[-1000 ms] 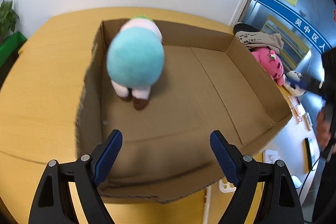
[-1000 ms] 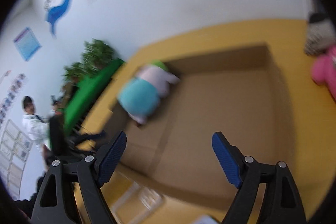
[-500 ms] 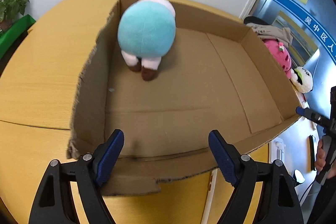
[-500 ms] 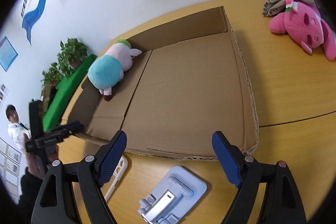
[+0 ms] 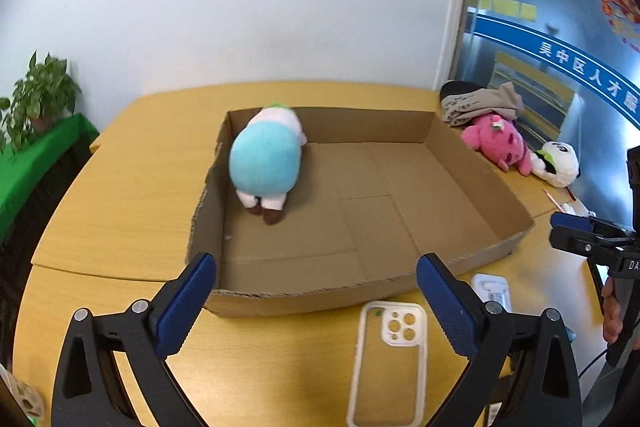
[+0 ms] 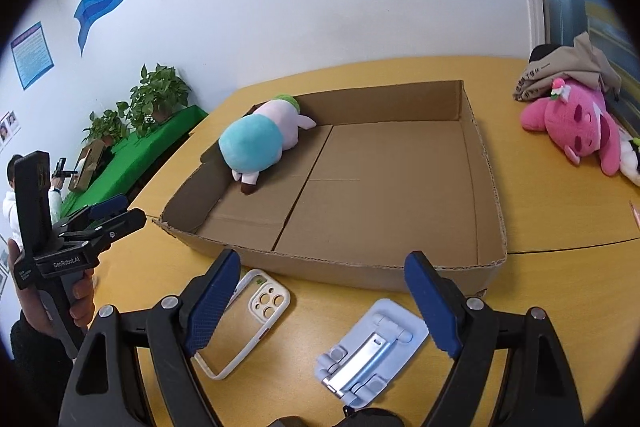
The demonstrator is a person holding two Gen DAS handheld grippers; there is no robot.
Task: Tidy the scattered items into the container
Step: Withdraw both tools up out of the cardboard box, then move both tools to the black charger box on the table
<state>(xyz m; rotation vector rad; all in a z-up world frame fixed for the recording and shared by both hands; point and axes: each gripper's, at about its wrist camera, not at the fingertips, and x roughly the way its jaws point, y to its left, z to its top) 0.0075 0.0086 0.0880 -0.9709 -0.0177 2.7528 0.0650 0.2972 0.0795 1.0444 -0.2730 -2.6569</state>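
Lying inside the shallow cardboard box (image 5: 472,171), the round fuzzy teal plush (image 5: 265,165) hugs its far-left corner; left tongs (image 5: 316,303) opening, empty, right tongs (image 6: 320,301) spread, both before the box.

My left black two-finger gripper w/ blue ribbed pads (image 5: 316,303) points fwd and downward, jaws opening to nearly full spread, nothing btwn the pads. Seen from the right cam, it sits at the far left edge, gripped by my left hand (image 6: 60,303) wrapped round its grey handle, dark sleeve at the wrist. My right black two-finger gripper w/ blue ribbed pads (image 6: 320,303) also tilts downward, jaws held wide apart, nothing btwn them. From the left cam its body pokes in at the far right edge, my right hand (image 5: 612,315) on the handle below.
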